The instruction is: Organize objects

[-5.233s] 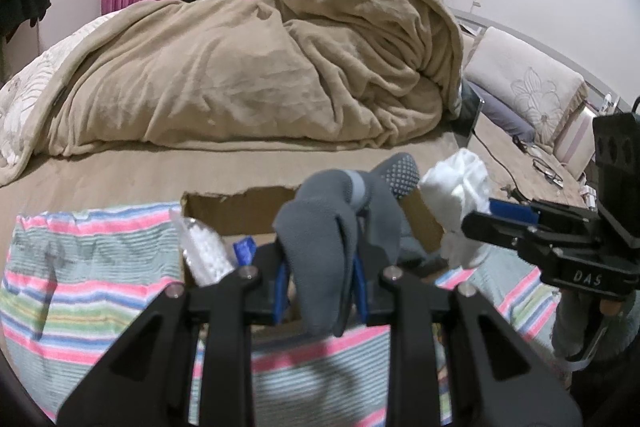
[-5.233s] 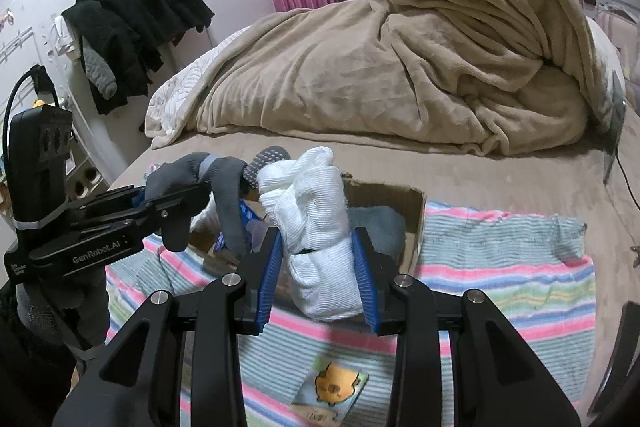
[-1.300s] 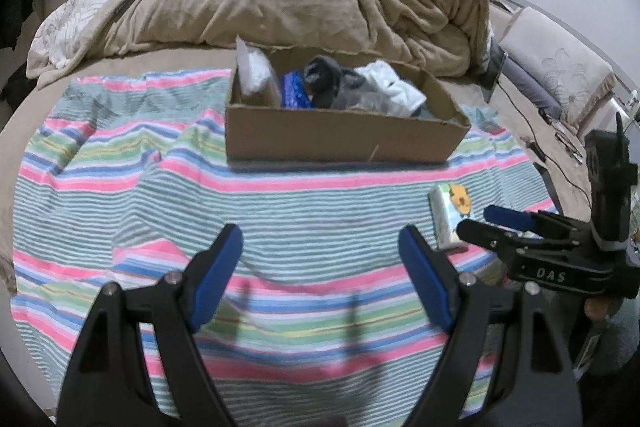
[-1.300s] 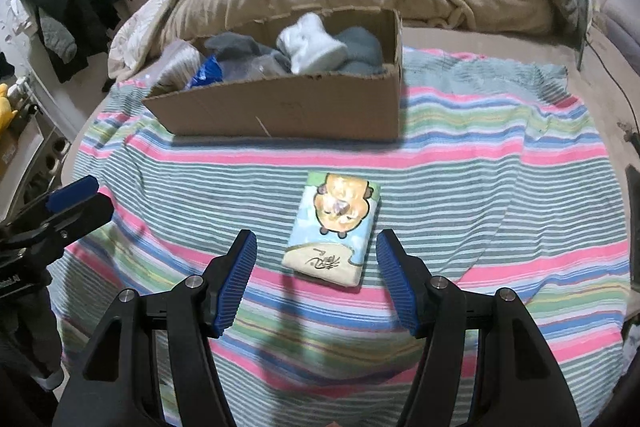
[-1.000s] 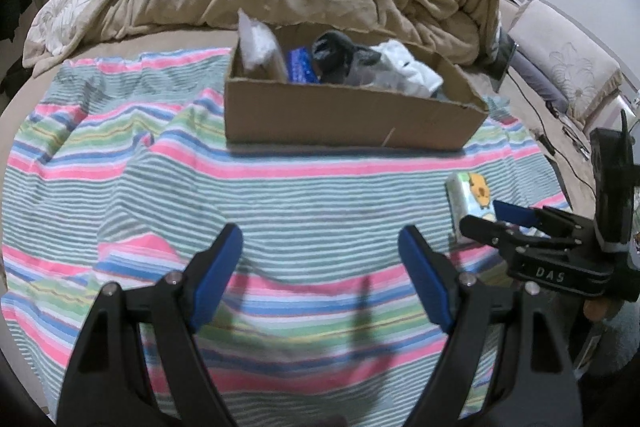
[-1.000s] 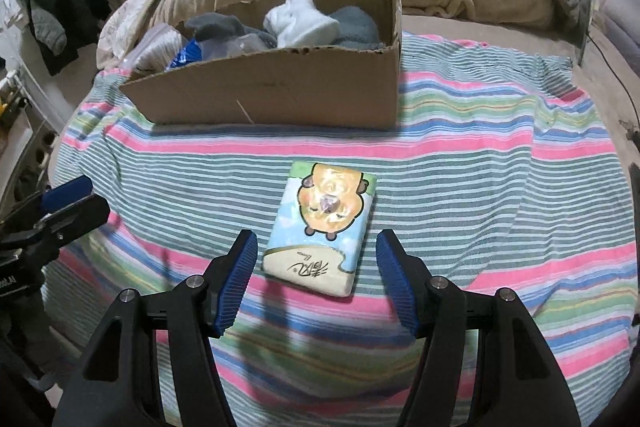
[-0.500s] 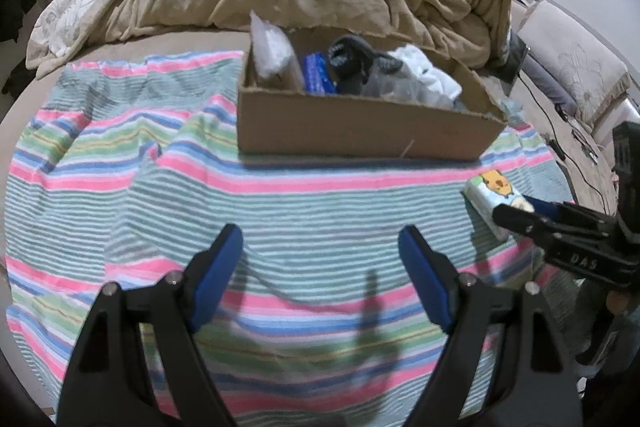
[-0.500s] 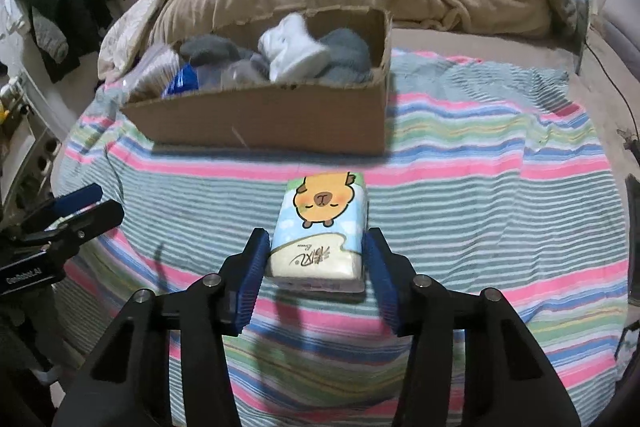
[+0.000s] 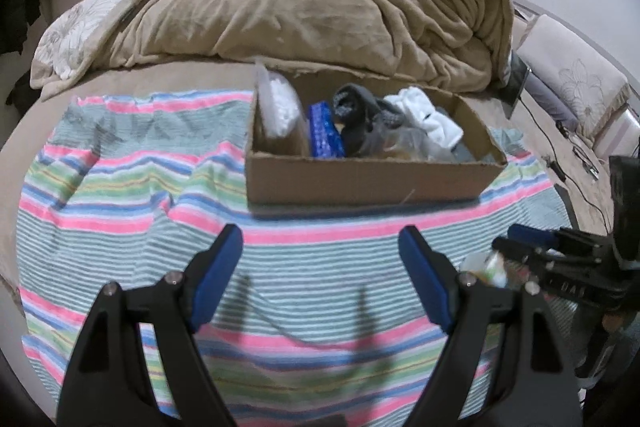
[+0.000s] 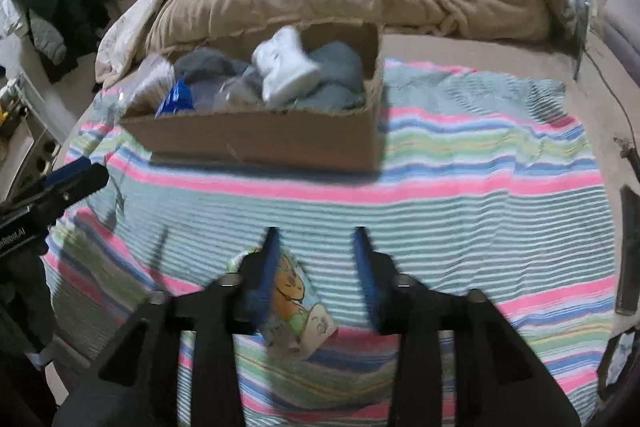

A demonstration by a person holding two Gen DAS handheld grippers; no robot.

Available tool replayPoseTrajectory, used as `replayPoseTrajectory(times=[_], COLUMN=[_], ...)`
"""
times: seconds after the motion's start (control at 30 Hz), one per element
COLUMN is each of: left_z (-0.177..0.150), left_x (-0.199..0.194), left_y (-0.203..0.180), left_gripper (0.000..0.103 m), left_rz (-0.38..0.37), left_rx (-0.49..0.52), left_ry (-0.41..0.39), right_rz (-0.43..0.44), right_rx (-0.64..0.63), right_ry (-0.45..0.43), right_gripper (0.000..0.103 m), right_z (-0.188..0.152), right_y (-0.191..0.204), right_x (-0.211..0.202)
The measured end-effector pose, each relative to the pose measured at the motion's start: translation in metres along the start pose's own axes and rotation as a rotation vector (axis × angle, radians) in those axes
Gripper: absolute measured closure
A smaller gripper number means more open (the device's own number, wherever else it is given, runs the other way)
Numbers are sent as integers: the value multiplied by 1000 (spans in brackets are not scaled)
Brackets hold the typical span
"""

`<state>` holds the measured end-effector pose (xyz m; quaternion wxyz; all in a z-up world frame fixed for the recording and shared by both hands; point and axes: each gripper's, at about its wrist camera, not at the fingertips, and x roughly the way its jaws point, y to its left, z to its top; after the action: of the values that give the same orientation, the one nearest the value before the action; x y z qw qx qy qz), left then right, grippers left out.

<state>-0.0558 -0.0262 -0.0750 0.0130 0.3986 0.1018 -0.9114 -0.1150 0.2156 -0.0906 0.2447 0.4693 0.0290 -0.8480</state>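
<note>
Nearest, the right hand-held gripper [image 10: 316,267] stands partly open; the tissue pack [image 10: 298,307] lies tilted on the striped blanket [image 10: 460,219], beside its left finger, grip unclear. The right view alone shows the pack's cartoon bear. The left hand-held gripper [image 9: 320,275] gapes wide, empty. Farther off, the cardboard box [image 9: 360,179] holds socks [image 9: 424,119].

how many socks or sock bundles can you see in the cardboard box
3: a dark grey one mid-box, a white one beside it, a blue-grey one at the right end. Others may be buried.
</note>
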Motion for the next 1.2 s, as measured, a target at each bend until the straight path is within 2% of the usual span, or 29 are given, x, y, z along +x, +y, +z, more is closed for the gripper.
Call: replayPoseTrajectory(times=[0.23, 0.63, 0.8, 0.87, 0.93, 1.03, 1.2], left_z=[-10, -32, -46, -50, -53, -58, -63], left_x=[0, -6, -16, -19, -22, -27, -40], left_y=[-3, 3, 8, 7, 7, 7, 5], left_gripper=[21, 21, 21, 21, 21, 21, 21], left_rz=[-11, -23, -33, -37, -41, -51, -58], left_rx=[6, -14, -24, -18, -13, -19, -11], left_ry=[8, 44, 57, 58, 61, 55, 37], right_rz=[-5, 38, 45, 52, 70, 64, 72], right_rx=[-42, -73, -72, -80, -91, -131, -108], right_ry=[66, 96, 89, 76, 79, 110, 142], right_gripper=[52, 51, 48, 39, 35, 35, 35], right_z=[-18, -46, -54, -54, -58, -70, -84], right_y=[7, 16, 19, 22, 27, 37, 47], right_x=[20, 3, -7, -14, -16, -11, 2])
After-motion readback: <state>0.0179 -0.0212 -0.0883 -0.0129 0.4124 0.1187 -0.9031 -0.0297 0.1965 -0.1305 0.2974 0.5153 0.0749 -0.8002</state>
